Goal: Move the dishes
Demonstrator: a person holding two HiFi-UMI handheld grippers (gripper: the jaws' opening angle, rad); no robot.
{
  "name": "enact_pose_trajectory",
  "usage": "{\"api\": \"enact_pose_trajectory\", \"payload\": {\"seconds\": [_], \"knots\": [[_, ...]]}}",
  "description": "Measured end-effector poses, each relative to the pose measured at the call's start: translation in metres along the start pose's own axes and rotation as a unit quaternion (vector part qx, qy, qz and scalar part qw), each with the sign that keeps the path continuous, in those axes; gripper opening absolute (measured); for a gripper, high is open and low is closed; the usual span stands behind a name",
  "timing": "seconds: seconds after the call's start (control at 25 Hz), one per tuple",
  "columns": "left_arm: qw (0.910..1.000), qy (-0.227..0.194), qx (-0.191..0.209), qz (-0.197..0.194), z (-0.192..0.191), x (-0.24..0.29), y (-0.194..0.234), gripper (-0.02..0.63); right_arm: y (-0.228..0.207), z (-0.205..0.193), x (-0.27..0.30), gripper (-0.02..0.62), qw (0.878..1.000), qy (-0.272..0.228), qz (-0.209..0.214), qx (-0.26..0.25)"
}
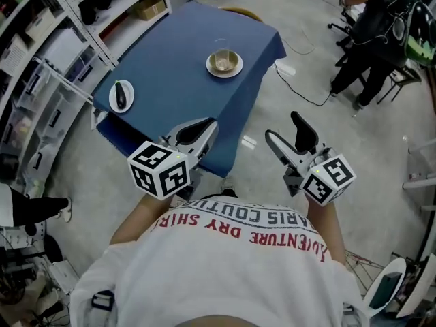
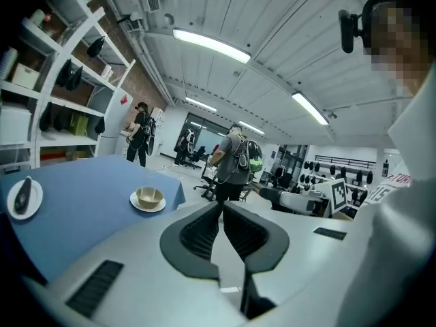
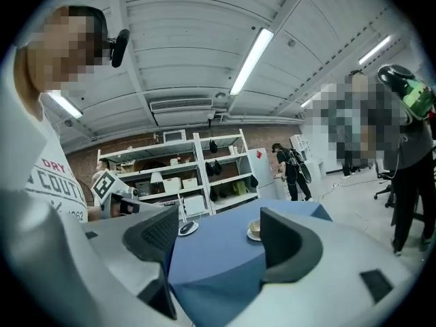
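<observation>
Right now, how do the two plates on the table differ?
The left plate carries a dark oblong thing lying flat; the right plate carries a tan bowl. The left plate sits by the table's left corner; the right plate sits farther off, toward the far right corner. Both are white, round and on the blue top.

A pale grey floor (image 1: 327, 135) runs under a worktop (image 1: 170, 80) draped in blue cloth. White open shelving (image 1: 41, 39) lines the left side, stacked with boxes and dark items, and a brick wall (image 2: 139, 87) rises behind it. A black cable (image 1: 303, 95) trails across the floor. Long strip lights (image 2: 210, 45) cross a ribbed white ceiling (image 2: 286, 39). An office chair (image 1: 338, 29) stands far right.
</observation>
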State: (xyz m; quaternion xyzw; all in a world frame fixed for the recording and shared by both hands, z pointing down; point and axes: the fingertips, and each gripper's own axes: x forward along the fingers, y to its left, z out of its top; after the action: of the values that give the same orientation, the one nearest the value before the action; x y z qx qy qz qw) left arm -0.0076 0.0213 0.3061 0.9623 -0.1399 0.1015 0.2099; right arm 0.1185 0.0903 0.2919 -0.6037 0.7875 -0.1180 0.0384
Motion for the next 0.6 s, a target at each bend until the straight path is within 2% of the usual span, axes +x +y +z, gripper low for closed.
{"api": "enact_pose_trajectory", "payload": {"seconds": [0.32,0.6], "knots": [[0.9997,0.011,-0.016,0.016,0.027,0.067,0.072,0.044,-0.066,0.005,0.085,0.356,1.0,0.025,0.017,0.004],[0.9992,0.007,-0.023,0.031,0.042,0.097,0.104,0.044,-0.102,0.007,0.124,0.356,0.999,0.047,0.024,-0.012]]}}
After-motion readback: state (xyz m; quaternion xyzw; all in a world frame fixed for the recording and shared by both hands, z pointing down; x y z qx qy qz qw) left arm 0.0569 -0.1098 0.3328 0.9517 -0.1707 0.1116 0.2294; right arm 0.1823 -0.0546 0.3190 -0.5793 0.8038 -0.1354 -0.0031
